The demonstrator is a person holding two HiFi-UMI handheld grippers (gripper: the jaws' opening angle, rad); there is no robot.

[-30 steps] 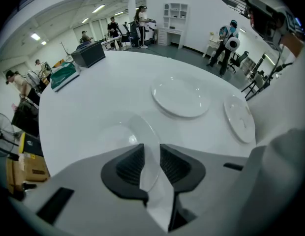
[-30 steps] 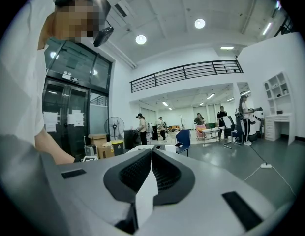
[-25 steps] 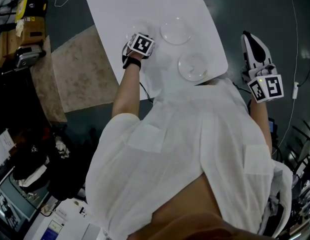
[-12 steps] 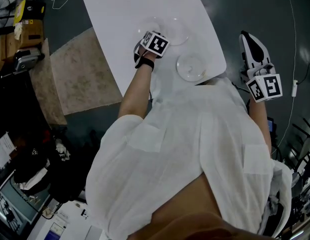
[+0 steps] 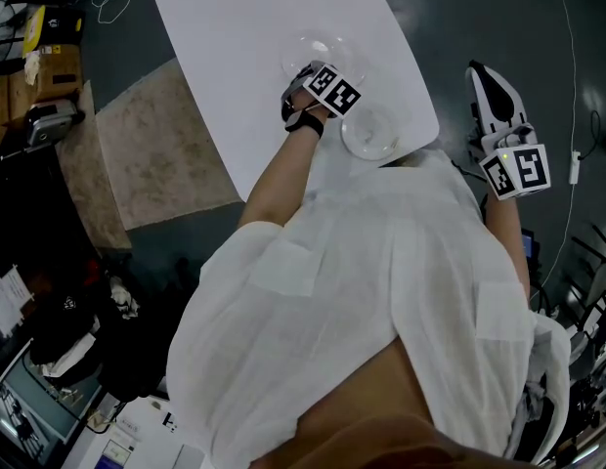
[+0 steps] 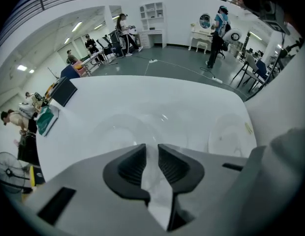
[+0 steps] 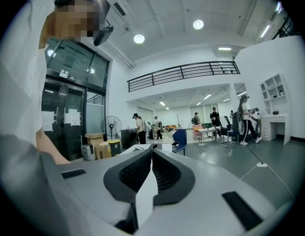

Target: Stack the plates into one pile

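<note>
The left gripper [image 6: 152,149], pinching a clear plate [image 6: 118,130], has slid it over the next plate [image 6: 177,117]. Only the plate [image 5: 369,135] by the table's [image 5: 235,27] near edge is left. The right gripper [image 5: 489,81] waits, pressed together and empty.

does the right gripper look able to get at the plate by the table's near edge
Probably yes: the right gripper hangs beside the table, shut and empty, only floor between it and that plate.
</note>
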